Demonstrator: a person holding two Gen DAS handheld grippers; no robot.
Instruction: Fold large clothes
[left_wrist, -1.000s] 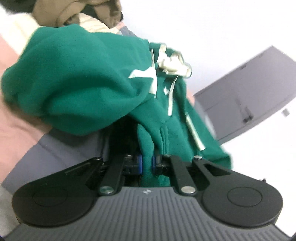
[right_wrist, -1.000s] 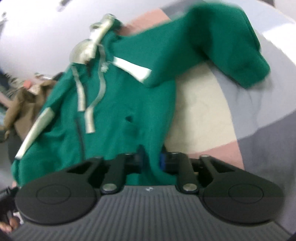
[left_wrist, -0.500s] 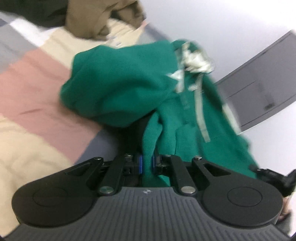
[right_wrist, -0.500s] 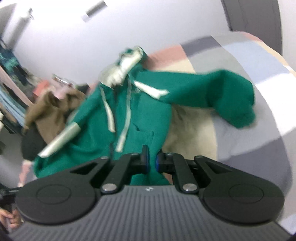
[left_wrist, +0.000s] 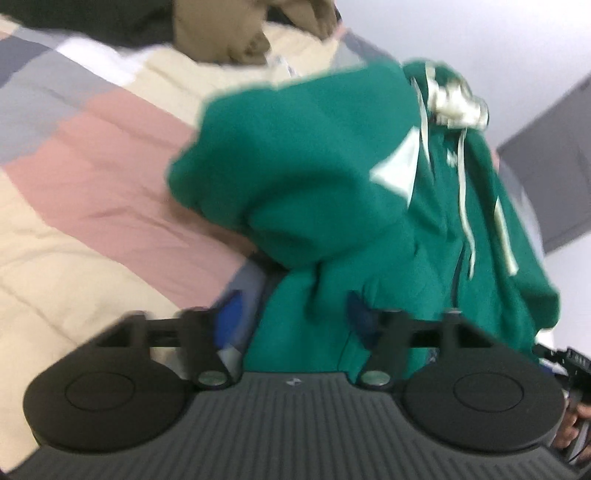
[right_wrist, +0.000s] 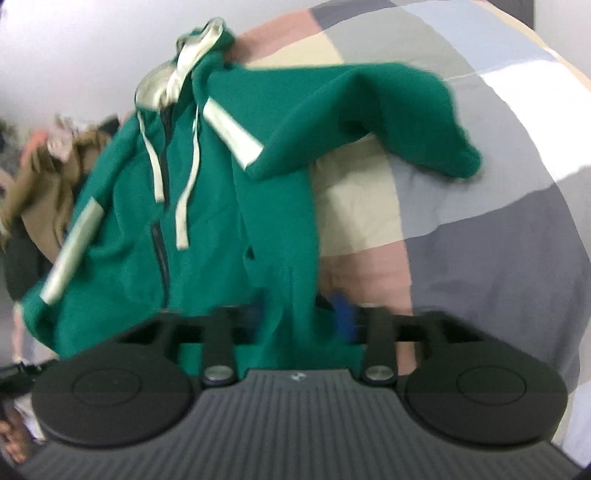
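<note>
A green zip hoodie (left_wrist: 295, 177) with pale drawstrings and pale stripes lies over a patchwork bedspread (left_wrist: 92, 166). It also shows in the right wrist view (right_wrist: 192, 206), front side up, one sleeve (right_wrist: 388, 110) thrown out to the right. My left gripper (left_wrist: 291, 314) is open, its blue pads apart, with the hoodie's hem loose between them. My right gripper (right_wrist: 303, 310) is open too, with the other hem corner lying between its fingers.
A brown garment (left_wrist: 240, 33) and a dark one (left_wrist: 92, 18) are piled at the far end of the bed; the brown one also shows in the right wrist view (right_wrist: 40, 184). A grey door (left_wrist: 554, 166) stands behind on the right.
Both grippers have opened: their pads were pinched on the hoodie's hem and now stand wide apart. The hoodie has come down onto the bedspread.
</note>
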